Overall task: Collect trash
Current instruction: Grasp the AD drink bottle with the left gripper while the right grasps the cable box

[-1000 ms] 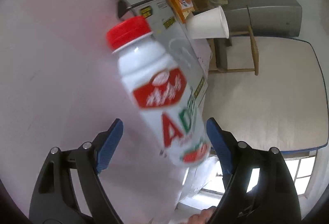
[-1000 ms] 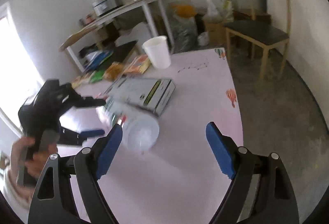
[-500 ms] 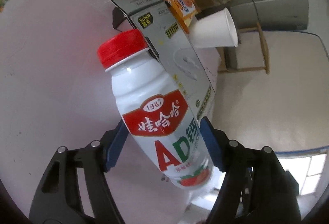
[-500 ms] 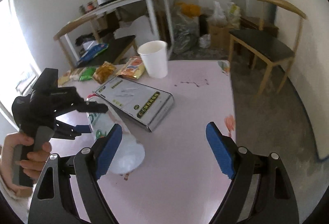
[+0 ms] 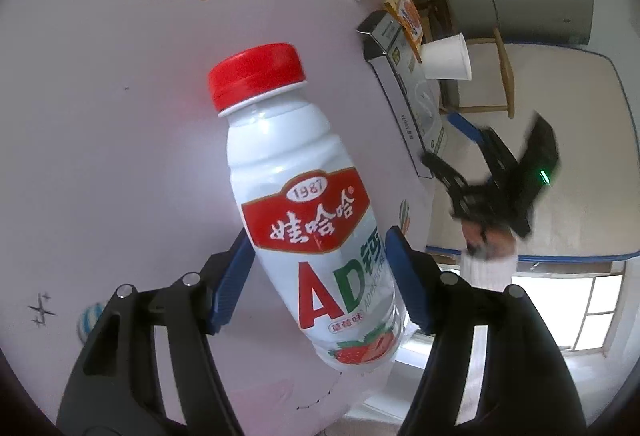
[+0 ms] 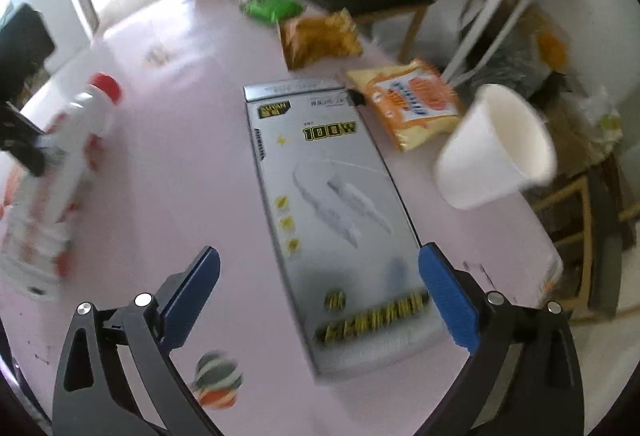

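Blue-padded left gripper (image 5: 318, 276) clamps white plastic bottle with red cap (image 5: 304, 203), cap at 11 o'clock, above pink surface (image 5: 100, 115). Right gripper (image 6: 320, 292) wide, over grey flat box (image 6: 332, 211); white paper cup (image 6: 494, 147) at 2 o'clock.

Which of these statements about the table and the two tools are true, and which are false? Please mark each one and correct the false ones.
1. The left tool is shut on the white plastic drink bottle with the red cap. True.
2. The right tool holds the white paper cup. False: it is open and holds nothing; the cup stands apart on the pink table.
3. The flat grey cardboard box lies on the table between the right tool's fingers in its view. True.
4. The bottle's cap is off. False: the red cap is on.
5. The orange snack packet lies beside the box's far end. True.
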Demonstrator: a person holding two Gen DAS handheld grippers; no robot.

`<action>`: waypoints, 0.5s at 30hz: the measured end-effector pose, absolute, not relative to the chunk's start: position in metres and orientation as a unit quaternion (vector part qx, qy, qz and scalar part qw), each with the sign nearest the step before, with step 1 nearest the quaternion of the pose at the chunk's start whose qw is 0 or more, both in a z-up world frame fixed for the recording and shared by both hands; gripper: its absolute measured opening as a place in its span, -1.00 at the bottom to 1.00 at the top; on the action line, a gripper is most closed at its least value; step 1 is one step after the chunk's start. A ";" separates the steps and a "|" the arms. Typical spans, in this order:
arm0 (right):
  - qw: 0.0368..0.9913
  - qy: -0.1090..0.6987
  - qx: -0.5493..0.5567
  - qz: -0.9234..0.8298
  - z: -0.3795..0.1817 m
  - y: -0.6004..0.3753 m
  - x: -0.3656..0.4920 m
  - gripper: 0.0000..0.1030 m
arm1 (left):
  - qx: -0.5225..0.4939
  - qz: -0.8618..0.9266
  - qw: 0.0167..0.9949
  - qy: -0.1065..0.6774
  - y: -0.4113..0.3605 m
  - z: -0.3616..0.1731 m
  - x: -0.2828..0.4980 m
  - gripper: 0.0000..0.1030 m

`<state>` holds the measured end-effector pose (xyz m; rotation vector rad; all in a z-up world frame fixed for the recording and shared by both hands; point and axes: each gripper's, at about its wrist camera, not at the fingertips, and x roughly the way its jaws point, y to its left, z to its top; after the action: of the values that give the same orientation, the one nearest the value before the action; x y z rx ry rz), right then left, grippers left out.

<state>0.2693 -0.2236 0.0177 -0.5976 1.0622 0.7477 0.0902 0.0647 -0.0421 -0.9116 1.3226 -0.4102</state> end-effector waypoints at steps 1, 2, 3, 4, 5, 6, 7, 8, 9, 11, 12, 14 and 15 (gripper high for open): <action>0.746 0.499 -0.283 0.340 0.010 -0.219 0.279 0.88 | -0.409 -0.186 0.673 0.588 0.066 -0.044 0.090 0.22; 0.739 0.507 -0.291 0.335 0.004 -0.215 0.286 0.88 | -0.411 -0.191 0.672 0.586 0.066 -0.046 0.090 0.22; 0.734 0.511 -0.307 0.324 -0.005 -0.211 0.293 0.88 | -0.410 -0.192 0.672 0.586 0.066 -0.046 0.091 0.22; 0.734 0.523 -0.281 0.330 -0.008 -0.213 0.299 0.88 | -0.406 -0.194 0.676 0.584 0.066 -0.046 0.092 0.22; 0.725 0.552 -0.247 0.329 -0.014 -0.218 0.306 0.88 | -0.402 -0.197 0.678 0.583 0.065 -0.046 0.092 0.22; 0.722 0.573 -0.213 0.326 -0.018 -0.223 0.309 0.89 | -0.400 -0.199 0.680 0.582 0.063 -0.046 0.093 0.22; 0.730 0.567 -0.209 0.320 -0.017 -0.226 0.305 0.79 | -0.398 -0.201 0.681 0.580 0.062 -0.047 0.092 0.22; 0.731 0.567 -0.206 0.318 -0.016 -0.228 0.298 0.75 | -0.399 -0.201 0.682 0.579 0.062 -0.047 0.091 0.21; 0.734 0.571 -0.202 0.307 -0.017 -0.230 0.290 0.74 | -0.400 -0.201 0.682 0.578 0.062 -0.045 0.089 0.20; 0.739 0.577 -0.191 0.292 -0.017 -0.234 0.266 0.73 | -0.400 -0.198 0.684 0.577 0.060 -0.044 0.086 0.19; 0.739 0.579 -0.186 0.288 -0.017 -0.236 0.251 0.73 | -0.393 -0.197 0.689 0.575 0.058 -0.042 0.081 0.18; 0.741 0.581 -0.177 0.285 -0.016 -0.242 0.216 0.72 | -0.375 -0.196 0.700 0.575 0.052 -0.038 0.068 0.17; 0.743 0.581 -0.170 0.285 -0.016 -0.246 0.203 0.73 | -0.372 -0.195 0.702 0.575 0.050 -0.037 0.062 0.16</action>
<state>0.2033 -0.2461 -0.0158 -0.3724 1.2724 0.6240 0.0620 0.0500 -0.0369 -0.8269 1.2796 -0.4350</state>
